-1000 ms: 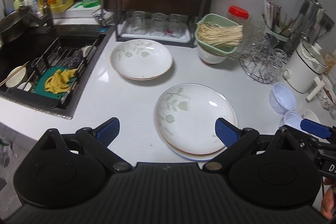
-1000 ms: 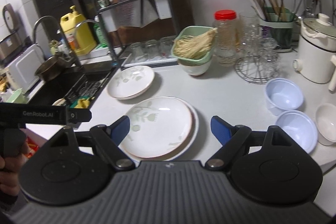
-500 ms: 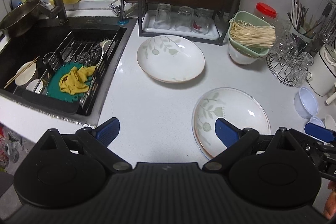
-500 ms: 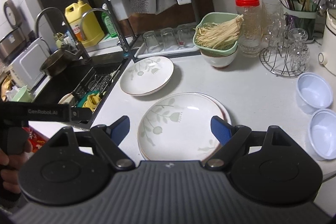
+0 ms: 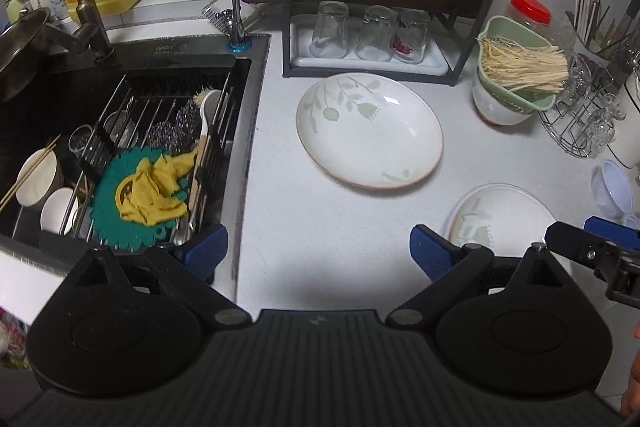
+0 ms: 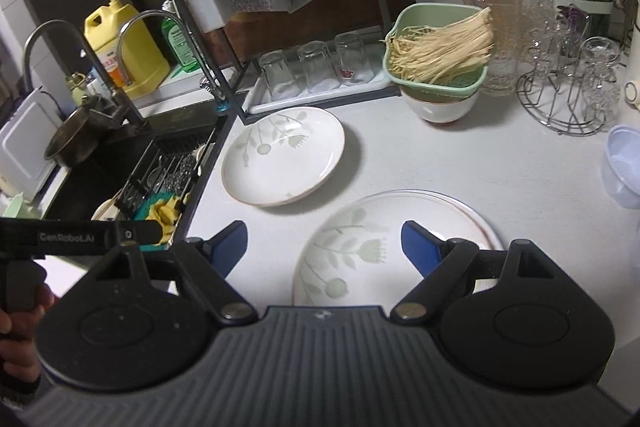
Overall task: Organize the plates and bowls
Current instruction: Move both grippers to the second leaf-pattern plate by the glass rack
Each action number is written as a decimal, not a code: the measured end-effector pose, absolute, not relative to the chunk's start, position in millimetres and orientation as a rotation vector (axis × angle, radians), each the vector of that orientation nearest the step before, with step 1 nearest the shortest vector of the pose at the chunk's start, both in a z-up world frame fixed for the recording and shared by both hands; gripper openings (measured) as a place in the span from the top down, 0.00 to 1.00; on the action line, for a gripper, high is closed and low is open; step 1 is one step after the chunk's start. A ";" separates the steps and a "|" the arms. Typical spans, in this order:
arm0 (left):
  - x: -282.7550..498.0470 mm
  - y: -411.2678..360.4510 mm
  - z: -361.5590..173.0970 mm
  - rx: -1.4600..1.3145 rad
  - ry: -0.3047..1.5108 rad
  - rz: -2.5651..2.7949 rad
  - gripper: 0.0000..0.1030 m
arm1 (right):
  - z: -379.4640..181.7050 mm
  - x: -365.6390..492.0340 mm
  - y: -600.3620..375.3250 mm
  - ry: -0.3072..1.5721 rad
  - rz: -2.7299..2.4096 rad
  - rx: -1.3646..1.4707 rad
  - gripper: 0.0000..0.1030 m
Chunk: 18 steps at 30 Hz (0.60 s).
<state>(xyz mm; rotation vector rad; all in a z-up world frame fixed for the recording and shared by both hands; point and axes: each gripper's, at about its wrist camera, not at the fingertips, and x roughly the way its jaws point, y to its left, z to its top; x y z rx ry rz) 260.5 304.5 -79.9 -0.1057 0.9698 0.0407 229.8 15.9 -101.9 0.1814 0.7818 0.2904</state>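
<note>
A deep white plate with a green leaf print [image 5: 370,131] lies alone on the white counter, in front of the glass rack; it also shows in the right wrist view [image 6: 284,155]. A stack of flat plates with the same print [image 6: 396,243] lies nearer, to its right, also in the left wrist view [image 5: 500,215]. Pale blue bowls [image 6: 624,167] sit at the right edge. My left gripper [image 5: 318,247] is open and empty above the counter by the sink edge. My right gripper [image 6: 322,241] is open and empty over the left part of the stack.
A black sink [image 5: 120,131] with a rack, a green mat, a yellow cloth and small bowls lies at the left. A rack with upturned glasses [image 5: 368,35], a green basket of noodles [image 5: 520,67] on a white bowl, and a wire glass stand [image 6: 568,83] line the back.
Both grippers have moved left and closer to the counter. The lone plate and the sink now fill more of the left view; the stack has slid to the right in both views.
</note>
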 end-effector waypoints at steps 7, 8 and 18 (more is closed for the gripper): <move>295.8 331.3 -86.3 -0.086 0.972 -0.009 0.04 | -109.7 254.1 42.5 0.786 0.238 0.222 0.18; 300.1 333.6 -87.5 -0.086 0.976 -0.015 0.04 | -110.1 257.3 45.4 0.788 0.232 0.223 0.18; 339.3 341.4 -103.2 -0.066 1.005 -0.077 0.04 | -116.8 285.5 57.9 0.809 0.152 0.230 0.18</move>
